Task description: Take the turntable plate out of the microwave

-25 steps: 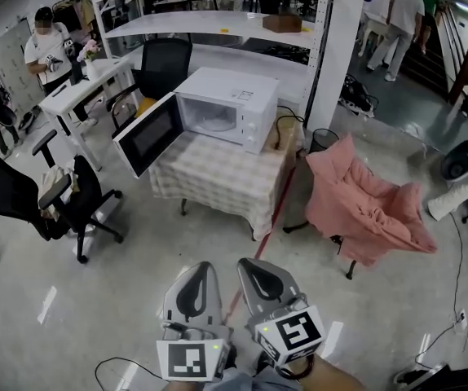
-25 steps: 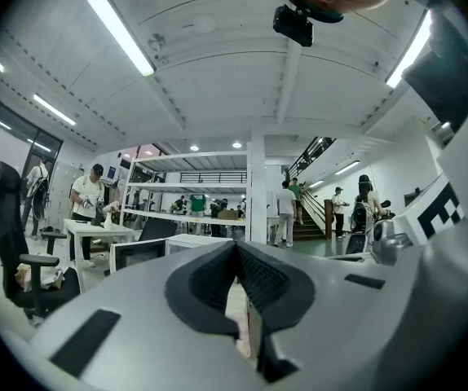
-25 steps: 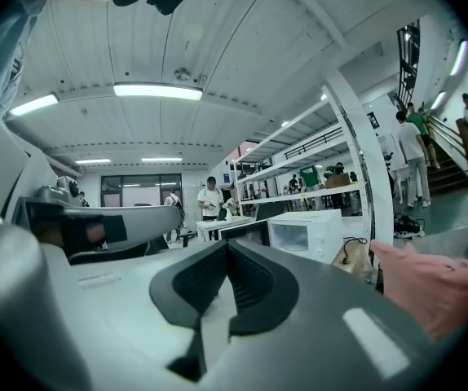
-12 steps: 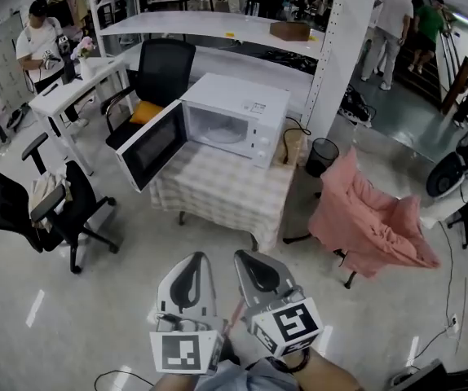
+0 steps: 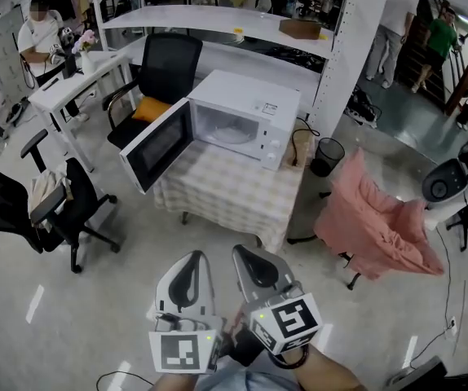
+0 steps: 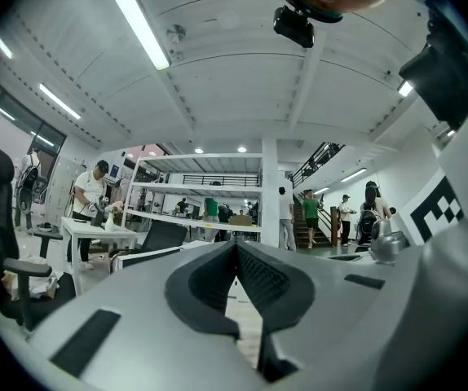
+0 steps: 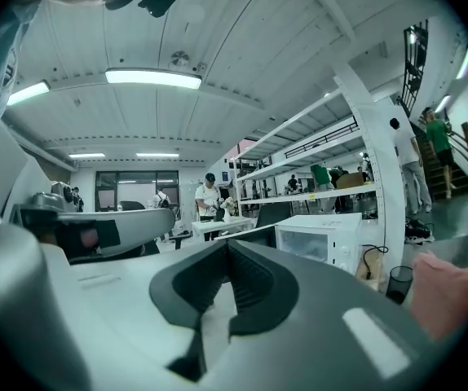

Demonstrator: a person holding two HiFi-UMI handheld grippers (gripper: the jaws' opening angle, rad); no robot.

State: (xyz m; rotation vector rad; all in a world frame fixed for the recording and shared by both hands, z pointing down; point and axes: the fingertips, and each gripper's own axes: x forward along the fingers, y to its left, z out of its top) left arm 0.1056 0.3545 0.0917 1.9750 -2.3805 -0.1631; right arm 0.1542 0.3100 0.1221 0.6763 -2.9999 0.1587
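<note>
**Plate inside the open microwave, straight ahead of two closed, empty grippers**

The turntable plate [image 5: 220, 133] lies flat in the cavity of the microwave [image 5: 250, 104], which sits at the far edge of the checked table [image 5: 226, 194]. Its door [image 5: 159, 143] hangs open to the left. The left gripper [image 5: 193, 261] and right gripper [image 5: 249, 257] are side by side, well short of the table. Neither looks nearer, and both have their jaws together on nothing.
</note>
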